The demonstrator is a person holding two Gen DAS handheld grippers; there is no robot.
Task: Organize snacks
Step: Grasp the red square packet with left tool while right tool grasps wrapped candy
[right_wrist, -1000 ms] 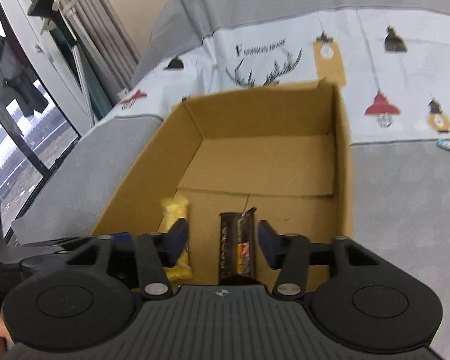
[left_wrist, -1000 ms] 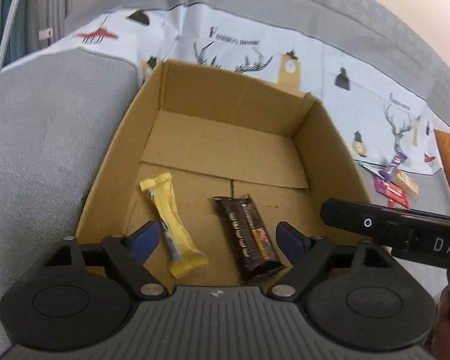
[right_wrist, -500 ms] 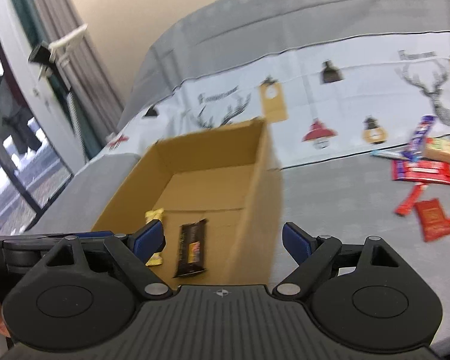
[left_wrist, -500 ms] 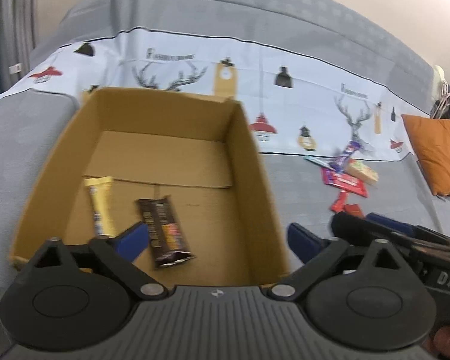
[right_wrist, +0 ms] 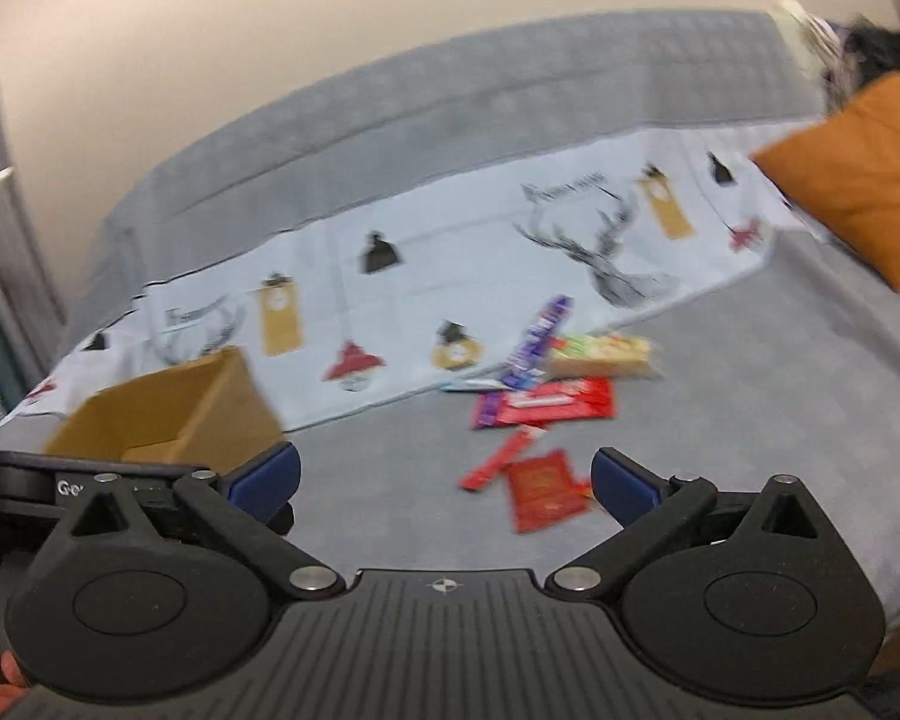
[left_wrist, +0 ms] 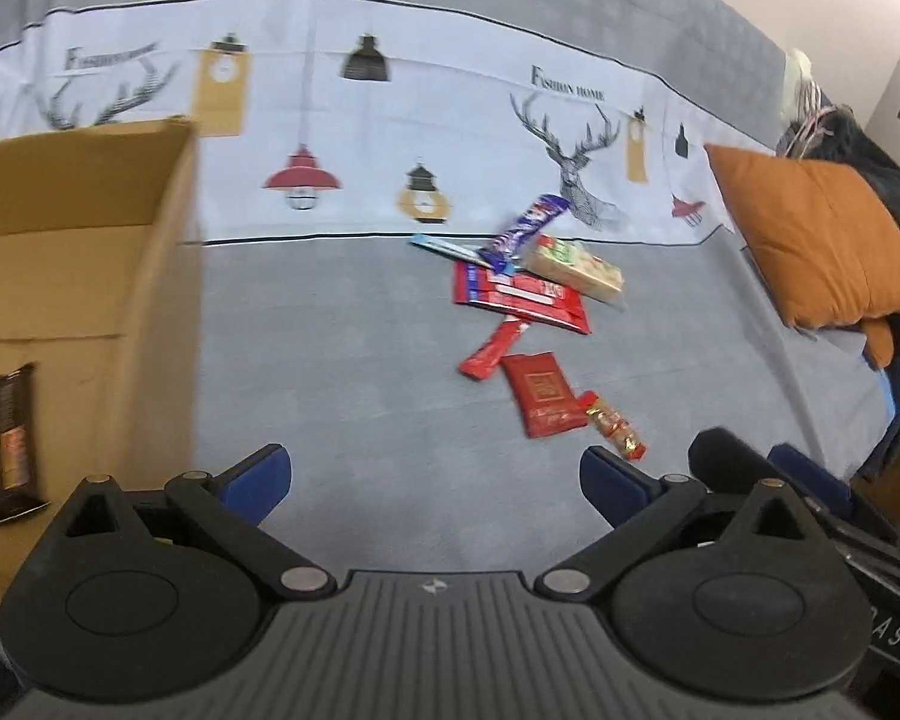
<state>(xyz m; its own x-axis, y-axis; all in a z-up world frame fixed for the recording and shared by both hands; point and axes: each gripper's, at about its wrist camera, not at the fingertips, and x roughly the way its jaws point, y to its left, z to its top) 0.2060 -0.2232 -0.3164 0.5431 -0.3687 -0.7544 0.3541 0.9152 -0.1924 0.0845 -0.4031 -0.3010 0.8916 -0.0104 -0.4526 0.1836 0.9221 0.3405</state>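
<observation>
Cardboard box (left_wrist: 120,276) at left; left gripper (left_wrist: 432,483) jaws wide, empty; right gripper (right_wrist: 444,483) jaws opening, empty.

I get soft, even room light with faint shadows and no glare. Fisheye bends the edges and darkens the corners. Motion blur smears my right view, mostly the snacks (right_wrist: 540,408) and box (right_wrist: 168,414); left is sharper

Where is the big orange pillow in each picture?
Left wrist view: the pillow sits at the right edge, about halfway up, on the grey bed.
Right wrist view: the pillow is in the upper right corner, partly cut off by the edge.
Shared landmark: the deer head print, just left of the pillow in both views.
</observation>
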